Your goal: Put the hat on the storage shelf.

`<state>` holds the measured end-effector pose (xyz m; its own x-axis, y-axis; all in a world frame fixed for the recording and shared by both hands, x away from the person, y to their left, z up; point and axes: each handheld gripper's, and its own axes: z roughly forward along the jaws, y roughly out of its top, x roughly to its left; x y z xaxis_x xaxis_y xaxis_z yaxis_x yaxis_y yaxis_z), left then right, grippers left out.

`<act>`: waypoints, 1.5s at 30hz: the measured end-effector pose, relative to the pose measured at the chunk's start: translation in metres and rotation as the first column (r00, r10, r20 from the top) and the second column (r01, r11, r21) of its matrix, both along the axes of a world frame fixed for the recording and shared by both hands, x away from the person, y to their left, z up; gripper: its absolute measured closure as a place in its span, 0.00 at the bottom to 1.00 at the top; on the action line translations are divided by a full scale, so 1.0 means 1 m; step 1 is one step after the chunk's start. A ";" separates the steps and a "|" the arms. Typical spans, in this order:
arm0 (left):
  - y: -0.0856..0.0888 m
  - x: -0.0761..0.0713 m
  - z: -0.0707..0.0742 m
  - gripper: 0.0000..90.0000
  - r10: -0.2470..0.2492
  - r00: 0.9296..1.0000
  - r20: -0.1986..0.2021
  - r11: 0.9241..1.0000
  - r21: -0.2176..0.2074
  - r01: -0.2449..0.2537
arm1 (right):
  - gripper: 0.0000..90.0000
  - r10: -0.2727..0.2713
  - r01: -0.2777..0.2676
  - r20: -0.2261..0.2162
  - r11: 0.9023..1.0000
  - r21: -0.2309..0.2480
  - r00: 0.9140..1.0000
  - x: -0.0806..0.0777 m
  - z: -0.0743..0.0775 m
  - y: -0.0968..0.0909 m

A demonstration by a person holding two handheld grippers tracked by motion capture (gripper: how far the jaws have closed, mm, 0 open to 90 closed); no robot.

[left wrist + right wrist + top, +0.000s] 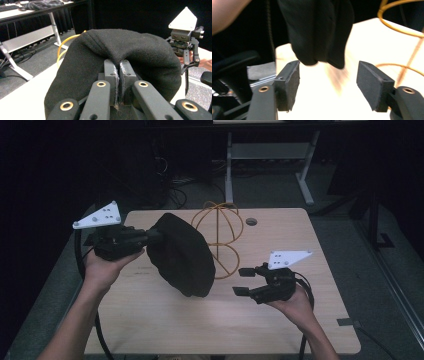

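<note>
High view: left gripper (150,237) (jaws clamped) holds black hat (181,255) hanging beyond its tips; right gripper (243,280), jaws wide apart, empty beside it.

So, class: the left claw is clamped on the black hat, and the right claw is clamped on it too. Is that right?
Not quite. The left claw is clamped on the black hat, but the right claw is open, its pads apart just below the hat's hanging edge. The right gripper view shows this.
</note>
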<state>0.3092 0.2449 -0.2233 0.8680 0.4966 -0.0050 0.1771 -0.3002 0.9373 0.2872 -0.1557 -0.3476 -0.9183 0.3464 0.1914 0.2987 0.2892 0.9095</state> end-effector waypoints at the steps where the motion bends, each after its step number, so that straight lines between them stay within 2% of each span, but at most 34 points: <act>1: -0.001 0.001 0.002 0.96 0.000 1.000 0.001 1.000 -0.003 0.000 | 0.36 -0.027 0.026 -0.003 1.000 -0.009 1.000 -0.001 -0.003 -0.007; 6: -0.004 0.005 0.008 0.96 0.000 1.000 0.006 1.000 0.007 0.000 | 0.34 -0.072 0.072 -0.005 0.997 -0.022 0.997 -0.003 -0.009 -0.022; 10: -0.007 0.009 0.013 0.96 -0.005 1.000 0.009 1.000 0.004 0.005 | 0.34 -0.134 0.134 -0.006 0.991 -0.025 0.991 -0.007 -0.018 -0.043; 11: -0.008 0.011 0.015 0.96 -0.008 1.000 0.009 1.000 0.003 0.008 | 0.34 -0.134 0.134 -0.006 0.991 -0.025 0.991 -0.007 -0.018 -0.043; 14: -0.011 0.016 0.021 0.96 -0.009 1.000 0.011 1.000 -0.001 0.009 | 0.34 -0.185 0.184 -0.010 0.982 -0.029 0.983 -0.009 -0.026 -0.058; 15: -0.012 0.017 0.023 0.96 -0.011 1.000 0.013 1.000 -0.001 0.011 | 0.34 -0.214 0.213 -0.013 0.977 -0.028 0.977 -0.011 -0.031 -0.068; 17: -0.014 0.020 0.026 0.96 -0.012 1.000 0.014 1.000 -0.008 0.012 | 0.34 -0.227 0.227 -0.017 0.974 -0.024 0.974 -0.011 -0.034 -0.072; 18: -0.015 0.022 0.029 0.96 -0.014 1.000 0.016 1.000 -0.007 0.014 | 0.34 -0.254 0.253 -0.022 0.967 -0.020 0.967 -0.012 -0.040 -0.081; 20: -0.018 0.025 0.033 0.96 -0.017 1.000 0.021 1.000 -0.007 0.017 | 0.34 -0.262 0.261 -0.024 0.965 -0.022 0.965 -0.012 -0.041 -0.084; 25: -0.026 0.033 0.048 0.96 -0.022 0.999 0.033 1.000 -0.008 0.023 | 0.34 -0.317 0.316 -0.022 0.948 -0.028 0.948 -0.014 -0.047 -0.101; 32: -0.044 0.051 0.072 0.96 -0.031 0.999 0.042 0.999 0.012 0.030 | 0.34 -0.342 0.342 -0.015 0.939 -0.029 0.940 -0.014 -0.049 -0.108; 42: -0.077 0.082 0.096 0.96 -0.037 0.999 0.033 0.998 0.044 0.035 | 0.34 -0.365 0.365 -0.008 0.931 -0.017 0.931 -0.015 -0.048 -0.113; 45: -0.089 0.089 0.100 0.96 -0.041 0.999 0.030 0.998 0.054 0.039 | 0.34 -0.365 0.364 -0.010 0.931 -0.018 0.931 -0.015 -0.048 -0.112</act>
